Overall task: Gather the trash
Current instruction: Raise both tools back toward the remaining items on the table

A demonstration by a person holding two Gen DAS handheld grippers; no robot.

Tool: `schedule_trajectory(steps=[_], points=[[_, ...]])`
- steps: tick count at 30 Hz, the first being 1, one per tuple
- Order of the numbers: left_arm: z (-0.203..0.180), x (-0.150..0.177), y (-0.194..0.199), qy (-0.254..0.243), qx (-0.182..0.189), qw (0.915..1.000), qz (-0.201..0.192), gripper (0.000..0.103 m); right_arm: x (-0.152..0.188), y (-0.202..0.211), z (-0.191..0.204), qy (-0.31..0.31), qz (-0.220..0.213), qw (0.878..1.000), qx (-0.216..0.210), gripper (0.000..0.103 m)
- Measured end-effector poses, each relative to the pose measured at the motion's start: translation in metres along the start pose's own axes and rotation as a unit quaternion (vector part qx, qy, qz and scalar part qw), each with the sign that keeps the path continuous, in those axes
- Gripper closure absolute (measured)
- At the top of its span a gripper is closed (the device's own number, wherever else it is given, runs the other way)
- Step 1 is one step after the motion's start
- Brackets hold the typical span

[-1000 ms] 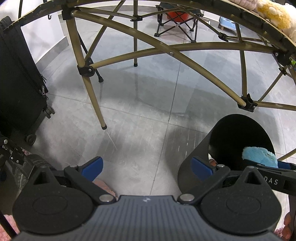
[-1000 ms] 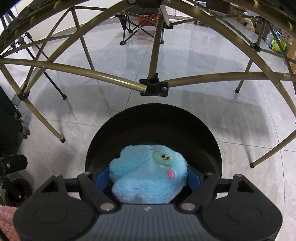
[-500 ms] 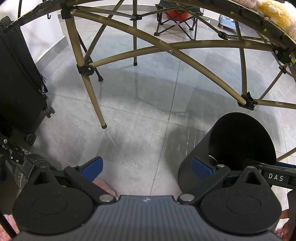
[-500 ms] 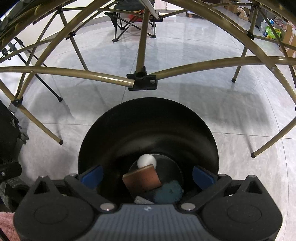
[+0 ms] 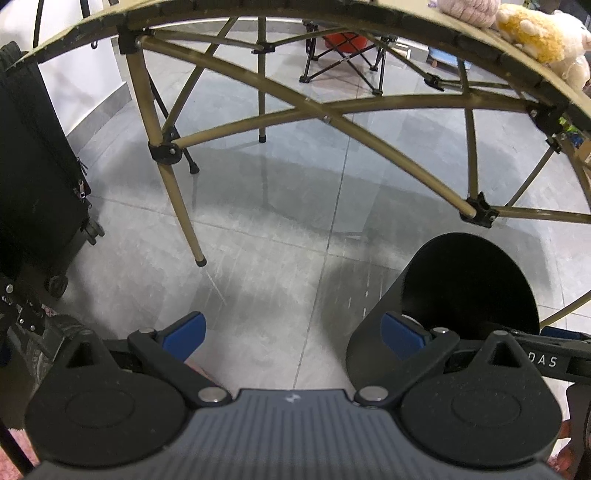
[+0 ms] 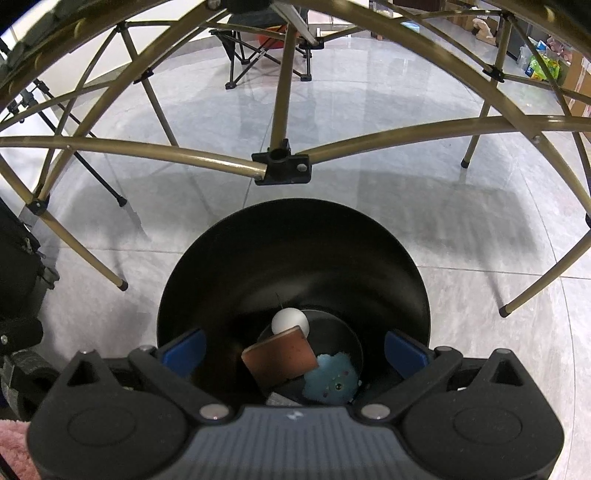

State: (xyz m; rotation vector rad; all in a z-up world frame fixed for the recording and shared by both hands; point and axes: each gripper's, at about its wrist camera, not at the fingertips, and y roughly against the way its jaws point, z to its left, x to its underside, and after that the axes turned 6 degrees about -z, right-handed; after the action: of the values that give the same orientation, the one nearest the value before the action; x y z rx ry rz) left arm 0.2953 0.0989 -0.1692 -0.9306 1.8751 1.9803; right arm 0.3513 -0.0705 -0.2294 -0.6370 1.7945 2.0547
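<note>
At the bottom of the black trash bin (image 6: 295, 251) lies the blue plush toy (image 6: 332, 380), beside a brown square piece (image 6: 280, 360) and a white ball (image 6: 290, 320). Right gripper (image 6: 293, 349) is positioned directly above the bin opening; its blue-padded fingers (image 6: 184, 349) have just been opening and stand spread wide, with nothing between them. Left gripper (image 5: 293, 334) is positioned over the grey tiled floor (image 5: 258, 258) just left of the bin; its fingers (image 5: 184, 334) are spread apart and hold nothing, the right pad overlapping the bin's outer wall in the left wrist view. Bronze folding table legs (image 6: 280, 96) cross above the bin. A black suitcase (image 5: 33, 177) stands at far left. Plush toys (image 5: 532, 33) rest on the table edge.
</note>
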Motion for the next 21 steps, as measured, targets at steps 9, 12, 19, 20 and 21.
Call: schedule_trajectory(steps=[9, 12, 19, 20, 21], points=[[-0.010, -0.005, 0.024, -0.009, 0.010, 0.9993, -0.035, 0.000, -0.002, 0.028, -0.003, 0.004, -0.038, 0.999, -0.005, 0.000], [-0.014, -0.008, 0.038, -0.011, 0.017, 0.9983, -0.054, 0.000, -0.004, 0.044, -0.004, 0.007, -0.059, 0.998, -0.009, 0.000], [-0.026, -0.016, 0.068, -0.016, 0.032, 0.9947, -0.096, 0.000, -0.010, 0.085, -0.007, 0.010, -0.116, 0.993, -0.029, 0.000], [-0.027, -0.017, 0.071, -0.016, 0.033, 0.9942, -0.101, 0.000, -0.011, 0.090, -0.006, 0.012, -0.123, 0.992, -0.030, 0.000], [-0.028, -0.018, 0.074, -0.017, 0.034, 0.9937, -0.106, 0.000, -0.012, 0.095, -0.005, 0.016, -0.131, 0.991, -0.033, 0.000]])
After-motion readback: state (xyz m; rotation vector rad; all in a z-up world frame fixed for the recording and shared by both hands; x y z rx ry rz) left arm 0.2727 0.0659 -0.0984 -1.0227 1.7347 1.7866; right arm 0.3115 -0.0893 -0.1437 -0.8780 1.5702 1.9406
